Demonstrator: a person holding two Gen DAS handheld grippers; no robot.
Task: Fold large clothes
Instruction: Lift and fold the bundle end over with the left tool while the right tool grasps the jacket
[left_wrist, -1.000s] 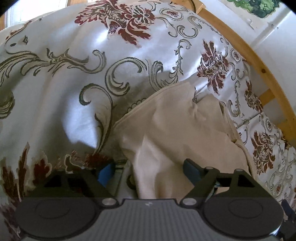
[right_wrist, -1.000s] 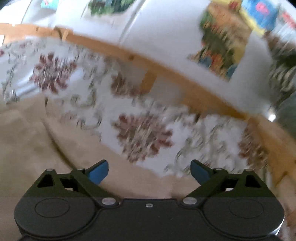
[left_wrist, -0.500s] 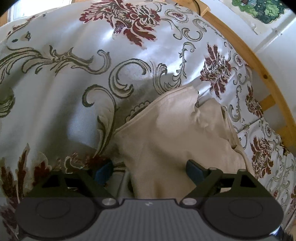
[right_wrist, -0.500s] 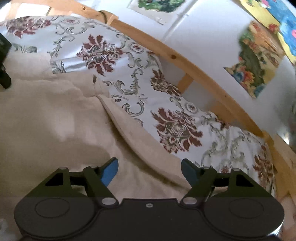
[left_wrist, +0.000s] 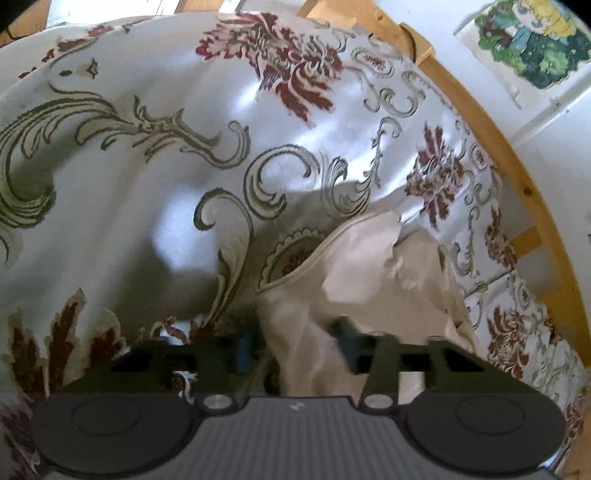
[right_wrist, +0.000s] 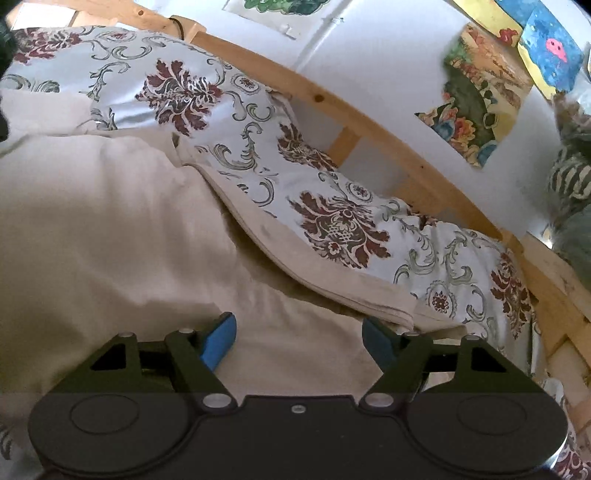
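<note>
Left gripper (left_wrist: 293, 341) jaws just closing around beige garment (left_wrist: 369, 280).

Bright daylight; soft shadows; fisheye-curved edges

Open floral bedspread (left_wrist: 155, 206) stretches clear to the left and ahead; bunched beige cloth (right_wrist: 110, 229) fills the middle, and the wooden bed rail (right_wrist: 369, 122) walls off the right.

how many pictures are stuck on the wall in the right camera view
3: a green one at the top edge, a torn landscape at right, a blue and yellow one in the top right corner. More may lie outside the frame.
</note>
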